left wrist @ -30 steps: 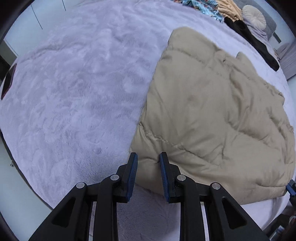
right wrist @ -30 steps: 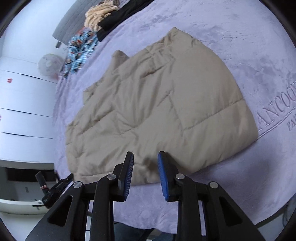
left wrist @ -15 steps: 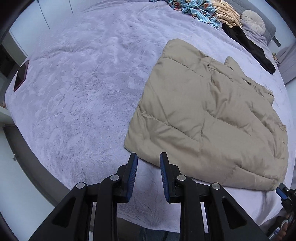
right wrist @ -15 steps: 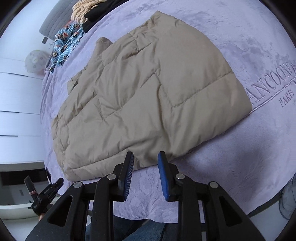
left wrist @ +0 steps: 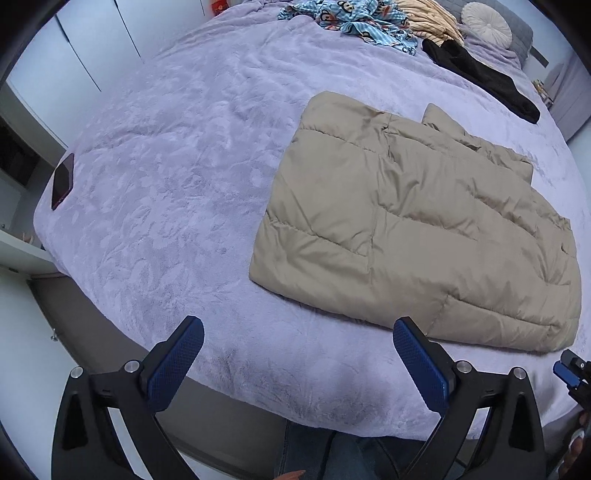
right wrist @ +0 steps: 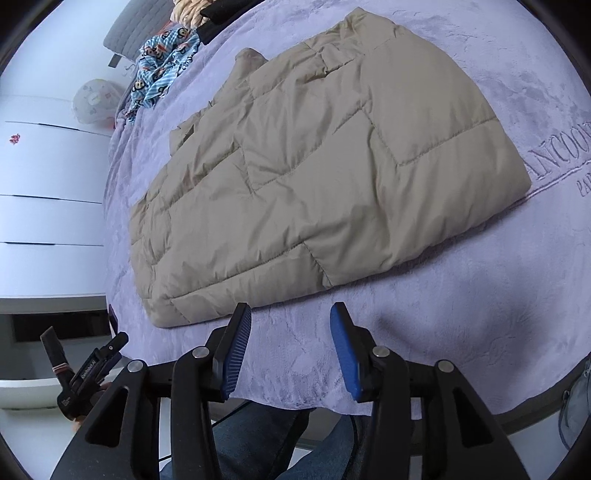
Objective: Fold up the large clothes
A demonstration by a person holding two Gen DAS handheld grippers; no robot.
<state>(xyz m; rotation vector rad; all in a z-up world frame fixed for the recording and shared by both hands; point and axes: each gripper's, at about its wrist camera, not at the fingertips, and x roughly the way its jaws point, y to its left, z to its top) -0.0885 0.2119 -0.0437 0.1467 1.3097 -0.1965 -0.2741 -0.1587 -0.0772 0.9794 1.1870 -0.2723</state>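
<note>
A large beige quilted puffer garment (left wrist: 417, 218) lies folded flat on the lavender bed cover (left wrist: 166, 177); it also shows in the right wrist view (right wrist: 325, 158). My left gripper (left wrist: 295, 354) is open and empty, hovering over the bed's near edge, short of the garment's near hem. My right gripper (right wrist: 290, 343) is open and empty, just short of the garment's near edge. The right gripper's tip (left wrist: 569, 369) shows at the left view's far right, and the left gripper (right wrist: 92, 365) at the right view's lower left.
A dark red phone (left wrist: 62, 181) lies near the bed's left edge. A blue patterned garment (left wrist: 354, 22), a black garment (left wrist: 484, 70) and a tan one lie at the bed's far end by a round cushion (left wrist: 485, 18). White drawers (right wrist: 44, 177) stand beside the bed.
Both grippers have pulled back from the garment toward the bed's near edge and their jaws have opened from narrow to wide. The garment lies still.
</note>
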